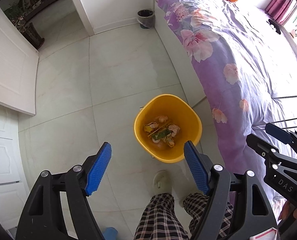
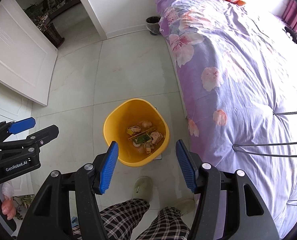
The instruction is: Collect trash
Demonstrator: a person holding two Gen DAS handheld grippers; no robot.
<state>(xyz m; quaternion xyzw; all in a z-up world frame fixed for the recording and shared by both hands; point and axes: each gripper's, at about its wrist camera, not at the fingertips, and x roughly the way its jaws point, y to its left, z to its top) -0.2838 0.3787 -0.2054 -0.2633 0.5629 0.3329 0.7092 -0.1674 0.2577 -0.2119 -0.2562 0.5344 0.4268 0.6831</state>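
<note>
A yellow bin (image 1: 185, 110) stands on the tiled floor beside the bed; it also shows in the right wrist view (image 2: 116, 118). Several scraps of trash (image 1: 161, 132) lie at its bottom, also seen in the right wrist view (image 2: 144, 136). My left gripper (image 1: 148, 168) is open and empty, held high above the floor just left of the bin. My right gripper (image 2: 147, 166) is open and empty above the bin's near rim. Each gripper appears in the other's view, the right one (image 1: 276, 140) at the right and the left one (image 2: 22, 128) at the left.
A bed with a purple floral cover (image 1: 238, 60) fills the right side. A small dark bin (image 1: 146, 19) stands by the far wall. A white door (image 1: 10, 64) is open at the left. My plaid legs and slippers (image 1: 162, 182) are below the grippers.
</note>
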